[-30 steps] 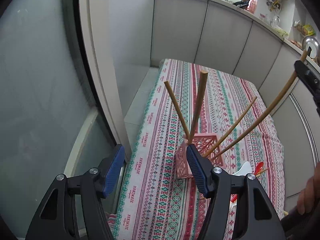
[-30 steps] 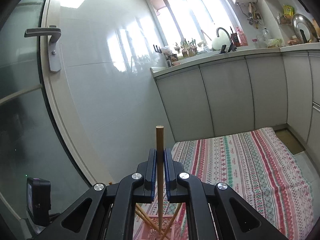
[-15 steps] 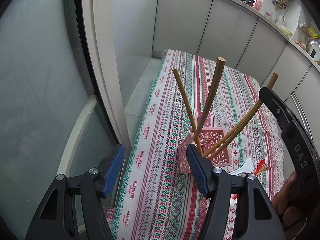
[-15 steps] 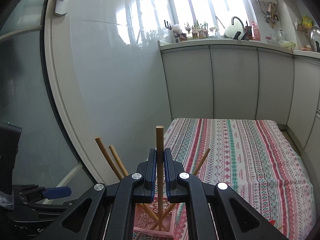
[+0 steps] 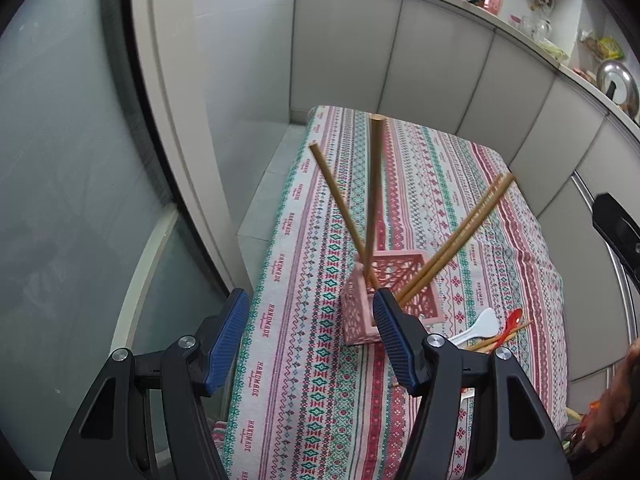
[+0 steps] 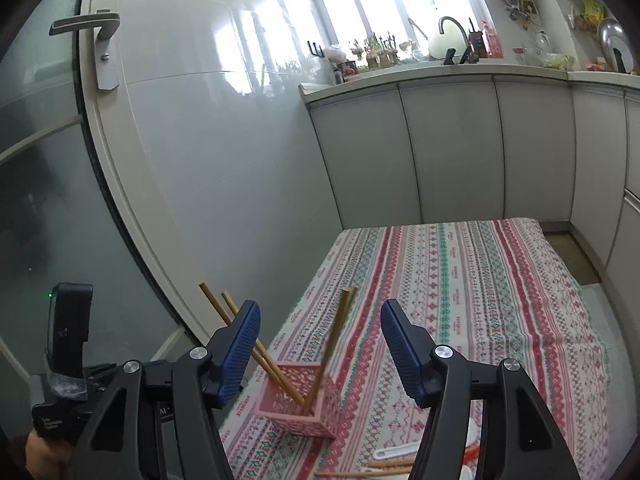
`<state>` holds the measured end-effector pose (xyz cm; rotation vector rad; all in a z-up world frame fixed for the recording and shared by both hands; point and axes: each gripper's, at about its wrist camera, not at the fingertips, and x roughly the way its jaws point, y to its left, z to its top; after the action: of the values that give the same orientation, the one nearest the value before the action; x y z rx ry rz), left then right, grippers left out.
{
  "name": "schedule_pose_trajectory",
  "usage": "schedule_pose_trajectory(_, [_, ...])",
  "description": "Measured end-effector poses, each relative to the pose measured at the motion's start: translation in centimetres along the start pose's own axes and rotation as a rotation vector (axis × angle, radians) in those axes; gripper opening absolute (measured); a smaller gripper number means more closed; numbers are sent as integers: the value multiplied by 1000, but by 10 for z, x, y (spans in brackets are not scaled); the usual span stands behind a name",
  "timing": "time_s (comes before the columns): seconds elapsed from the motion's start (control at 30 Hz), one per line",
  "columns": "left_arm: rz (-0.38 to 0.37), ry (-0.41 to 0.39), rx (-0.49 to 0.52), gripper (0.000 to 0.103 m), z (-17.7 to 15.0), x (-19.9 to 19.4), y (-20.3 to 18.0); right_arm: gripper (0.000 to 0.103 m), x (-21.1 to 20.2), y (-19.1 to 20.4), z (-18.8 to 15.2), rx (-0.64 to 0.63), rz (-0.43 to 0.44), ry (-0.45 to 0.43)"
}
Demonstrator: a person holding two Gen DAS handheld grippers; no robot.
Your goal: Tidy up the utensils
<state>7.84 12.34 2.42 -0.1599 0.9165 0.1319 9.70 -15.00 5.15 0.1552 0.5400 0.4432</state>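
Right hand-held gripper (image 6: 316, 344) opened, released chopstick (image 6: 334, 344); chopstick now leans in basket (image 6: 300, 404).

A table covered by a patterned tablecloth (image 6: 460, 280) in red, green and white bands is set in a kitchen corner. It is flanked by glossy white cabinet doors (image 6: 448, 152) under a countertop (image 6: 440, 70), where a curved faucet (image 6: 450, 26) is seen. Daylight is admitted through tall windows (image 6: 360, 4), and a frosted glass door (image 6: 36, 184) with a grey lever handle (image 6: 90, 26) is seen at left.
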Motion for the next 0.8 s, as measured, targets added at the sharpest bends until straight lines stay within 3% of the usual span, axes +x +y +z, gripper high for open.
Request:
schedule_pose_trajectory(0.17, [-29,-21,74,67,-8,-14,-26,72,-22,-49,-10,70,-121,96])
schedule_pose_trajectory(0.33, [-82,-64,198,67,-20,-28,-70,74,-30,-116,-32,243,-239,255])
schedule_pose_trajectory(0.43, [-104,-65,287,67,-31,-29,-103,74,-29,-156,-49,350,-258,340])
schedule_pose_trajectory(0.57, [-149,-5,385,67,-42,-17,-148,74,-37,-190,-67,424,-287,397])
schedule_pose_trajectory(0.8, [-202,118,445,67,-47,22,-207,74,-44,-224,-89,485,-315,480])
